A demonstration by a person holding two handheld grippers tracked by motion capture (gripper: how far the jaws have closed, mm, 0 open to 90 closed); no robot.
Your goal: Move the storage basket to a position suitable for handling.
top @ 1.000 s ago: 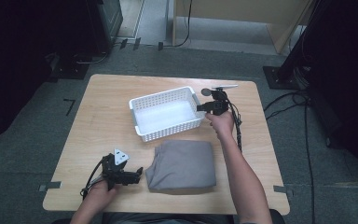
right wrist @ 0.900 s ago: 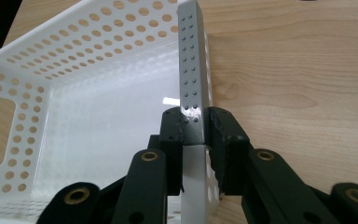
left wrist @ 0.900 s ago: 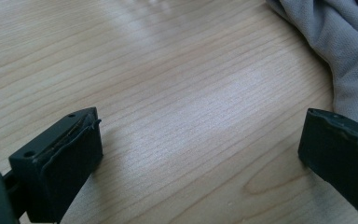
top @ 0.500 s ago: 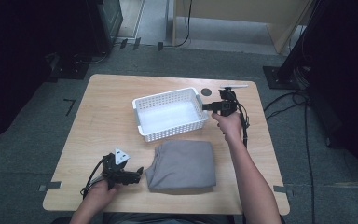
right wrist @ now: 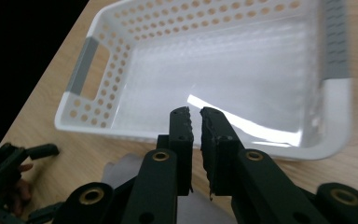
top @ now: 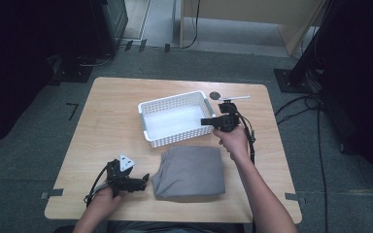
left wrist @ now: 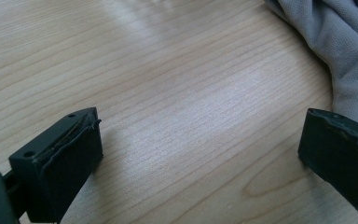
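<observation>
The folded grey cloth (top: 190,172) is seen lying flat on the wooden table (top: 107,111), between the two grippers and just short of the white basket (top: 175,118). It appears as a soft knit with a fine weave and rumpled, rounded edges; one edge is caught in the upper right of the left gripper view (left wrist: 335,42).

The left gripper (top: 135,181) is held just to the left of the cloth, pointed at its near edge, jaws spread wide with bare tabletop between them. Nothing is gripped.

The right gripper (right wrist: 195,114) is held beyond the cloth's far right corner, at the right end of the basket, aimed across the basket's rim. Its jaws have just been closing and are now nearly pressed together, a thin slit left between the pads, nothing caught in it.

The basket is a shallow rectangle of stiff glossy plastic, walls pierced with rows of round holes, a grey grip slot at each end (right wrist: 87,67). It is empty. The table is pale wood laminate with a visible grain.

Judged step: the cloth is to be lifted into the basket. The near edge is best pinched through all folded layers at once, low against the table, and the far corner taken by the right gripper once reopened, so the fold is kept.
</observation>
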